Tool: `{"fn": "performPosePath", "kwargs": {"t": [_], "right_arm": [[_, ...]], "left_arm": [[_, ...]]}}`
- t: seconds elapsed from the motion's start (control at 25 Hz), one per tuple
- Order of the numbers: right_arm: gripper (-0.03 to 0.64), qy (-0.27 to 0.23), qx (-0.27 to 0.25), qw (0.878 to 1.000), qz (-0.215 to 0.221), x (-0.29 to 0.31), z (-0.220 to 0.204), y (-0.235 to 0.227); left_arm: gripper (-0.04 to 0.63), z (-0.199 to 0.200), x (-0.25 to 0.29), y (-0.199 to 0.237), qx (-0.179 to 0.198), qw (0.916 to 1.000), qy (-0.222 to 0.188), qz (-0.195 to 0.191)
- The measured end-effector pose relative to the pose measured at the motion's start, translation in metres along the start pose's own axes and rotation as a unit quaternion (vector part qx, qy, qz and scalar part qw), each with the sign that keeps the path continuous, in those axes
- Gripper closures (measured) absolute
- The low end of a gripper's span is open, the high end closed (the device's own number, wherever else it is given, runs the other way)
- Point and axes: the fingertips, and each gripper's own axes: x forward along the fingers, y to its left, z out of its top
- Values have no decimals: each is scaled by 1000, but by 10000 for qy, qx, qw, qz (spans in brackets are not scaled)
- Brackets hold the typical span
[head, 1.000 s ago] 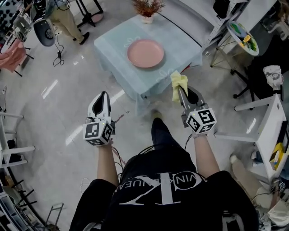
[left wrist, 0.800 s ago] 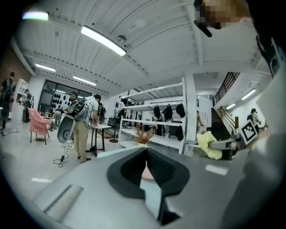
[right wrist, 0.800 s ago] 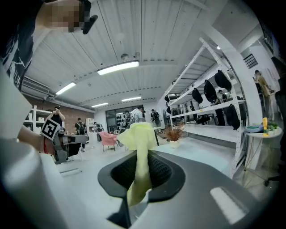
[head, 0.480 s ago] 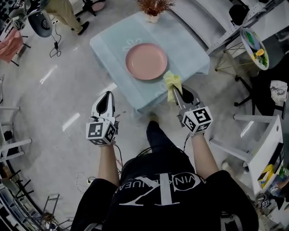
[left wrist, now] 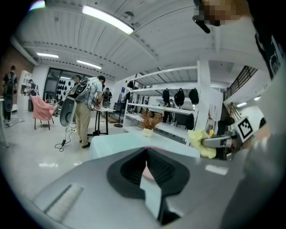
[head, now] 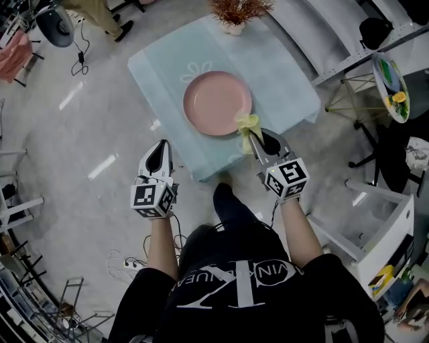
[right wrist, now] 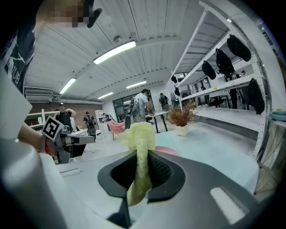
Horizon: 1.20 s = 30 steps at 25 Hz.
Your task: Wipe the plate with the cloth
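A pink plate [head: 218, 102] lies in the middle of a small table with a pale blue cover [head: 281, 74]. My right gripper [head: 252, 136] is shut on a yellow cloth [head: 246, 124], which hangs at the plate's near right rim, above the table's front edge. In the right gripper view the cloth [right wrist: 140, 137] stands up between the jaws of the right gripper [right wrist: 142, 154], with the plate [right wrist: 169, 150] just beyond. My left gripper [head: 161, 146] is shut on nothing, over the floor to the left of the table's near corner. In its own view the left gripper [left wrist: 146, 150] points at the table.
A dried plant in a white pot [head: 234, 12] stands at the table's far edge. White shelving [head: 348, 40] runs along the right, and a white rack [head: 385, 221] stands near right. A person and stands [head: 60, 20] are at the far left. My legs are below the grippers.
The table and plate have come nearer and lower in the head view. My right gripper with the cloth has moved from short of the table to the plate's near rim. The left gripper kept its pose.
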Motion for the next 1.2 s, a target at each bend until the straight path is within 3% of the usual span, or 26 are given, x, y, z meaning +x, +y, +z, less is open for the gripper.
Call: {"fn": "performPosePath", "kwargs": {"t": [0.32,0.56,0.84,1.2], "right_arm": [[575,845,-390,9952,290,68,-34,-18],[575,1405,-837,9846,619,112,-54,-21],[574,2442,-1974,9458,828,164,-79,-16],[574,2918,-2944,9026,1162,226,-93,-10]], "left_arm": [[595,-49,52,13,-140,9978,628,185],[595,-73,93,17,-62,9954,935,186],[595,-86,139,40,-211,9931,1146,151],[595,-95,179,56,-346,9905,1328,10]]}}
